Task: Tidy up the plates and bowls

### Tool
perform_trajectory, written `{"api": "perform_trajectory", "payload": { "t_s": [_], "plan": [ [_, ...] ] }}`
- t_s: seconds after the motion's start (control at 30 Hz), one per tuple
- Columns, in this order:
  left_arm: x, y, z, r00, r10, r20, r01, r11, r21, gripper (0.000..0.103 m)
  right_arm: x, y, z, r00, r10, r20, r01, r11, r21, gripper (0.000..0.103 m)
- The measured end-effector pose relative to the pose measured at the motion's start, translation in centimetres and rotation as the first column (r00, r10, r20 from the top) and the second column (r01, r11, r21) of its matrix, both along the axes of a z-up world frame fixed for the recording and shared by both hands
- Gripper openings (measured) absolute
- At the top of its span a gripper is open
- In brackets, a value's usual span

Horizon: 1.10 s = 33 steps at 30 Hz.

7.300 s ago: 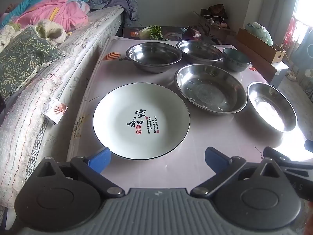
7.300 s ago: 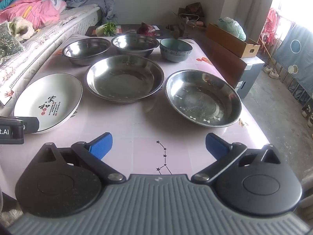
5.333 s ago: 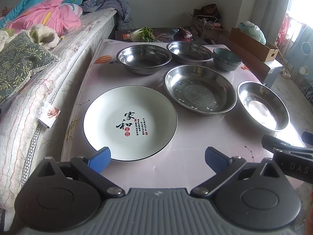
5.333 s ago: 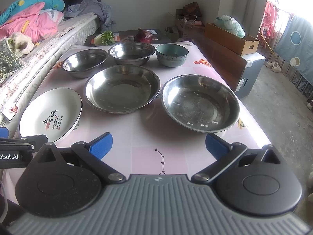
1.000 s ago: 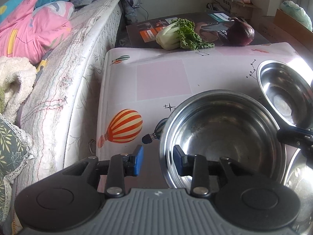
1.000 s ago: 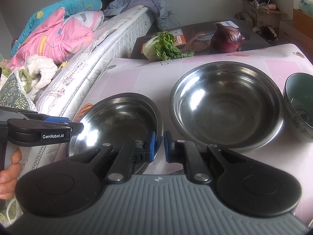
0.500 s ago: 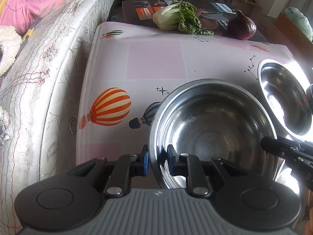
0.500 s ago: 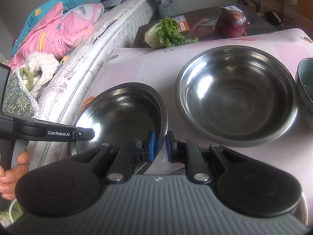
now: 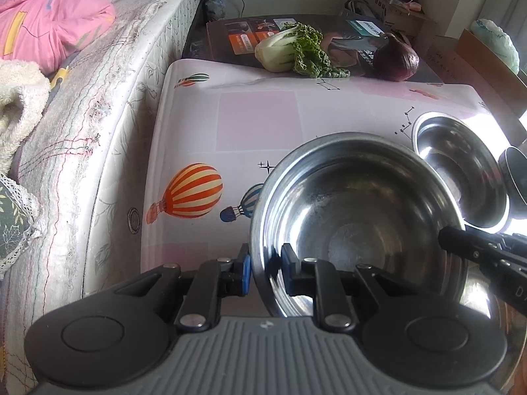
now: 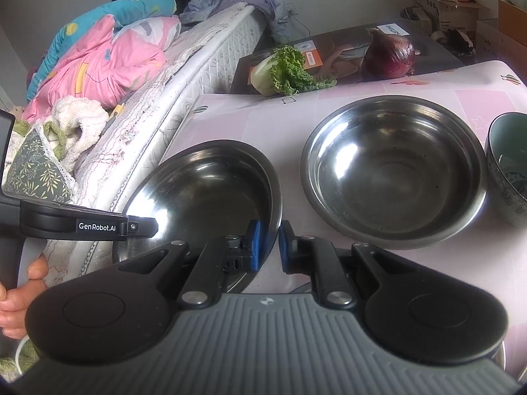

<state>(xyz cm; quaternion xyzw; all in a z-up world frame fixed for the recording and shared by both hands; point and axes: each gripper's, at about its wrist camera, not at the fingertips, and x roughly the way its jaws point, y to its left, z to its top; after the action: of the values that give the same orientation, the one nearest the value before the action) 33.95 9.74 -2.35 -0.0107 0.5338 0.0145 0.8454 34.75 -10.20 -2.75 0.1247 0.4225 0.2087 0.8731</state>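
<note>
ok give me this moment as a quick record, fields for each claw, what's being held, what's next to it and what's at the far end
left claw: shut on the near left rim of the held steel bowl
right claw: shut on the right rim of the same bowl
bowl tilt: left side higher in the right wrist view
neighbouring bowl: second steel bowl, flat on the pink tablecloth
further right: green ceramic bowl, partly cut off
far end: leafy cabbage and red onion
left of table: mattress

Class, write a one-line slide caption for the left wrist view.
Left tool shut on steel bowl's rim above balloon-print tablecloth.
</note>
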Motion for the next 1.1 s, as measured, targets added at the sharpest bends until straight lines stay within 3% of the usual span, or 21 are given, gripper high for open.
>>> {"api": "perform_trajectory", "payload": {
  "t_s": [0.37, 0.63, 0.9, 1.1],
  "plan": [
    [-1.5, -3.6, 3.8, 0.997, -0.051, 0.064, 0.050, 0.999, 0.022, 0.019, -2.3, -3.5, 3.5, 0.997, -0.042, 0.060, 0.042, 0.999, 0.002, 0.012],
    [-0.6, -7.7, 5.0, 0.992, -0.102, 0.070, 0.102, 0.995, 0.003, 0.020, -2.9, -8.0, 5.3, 0.993, -0.091, 0.080, 0.092, 0.996, -0.015, 0.012],
    [2.0, -12.2, 5.6, 0.984, -0.165, 0.064, 0.166, 0.986, -0.015, 0.020, -1.4, -12.8, 6.3, 0.985, -0.146, 0.094, 0.150, 0.988, -0.043, 0.012],
    [4.6, -14.9, 4.7, 0.982, -0.184, 0.049, 0.184, 0.983, 0.011, 0.020, 1.4, -15.4, 5.1, 0.983, -0.173, 0.056, 0.176, 0.983, -0.059, 0.012]
  ]
}}
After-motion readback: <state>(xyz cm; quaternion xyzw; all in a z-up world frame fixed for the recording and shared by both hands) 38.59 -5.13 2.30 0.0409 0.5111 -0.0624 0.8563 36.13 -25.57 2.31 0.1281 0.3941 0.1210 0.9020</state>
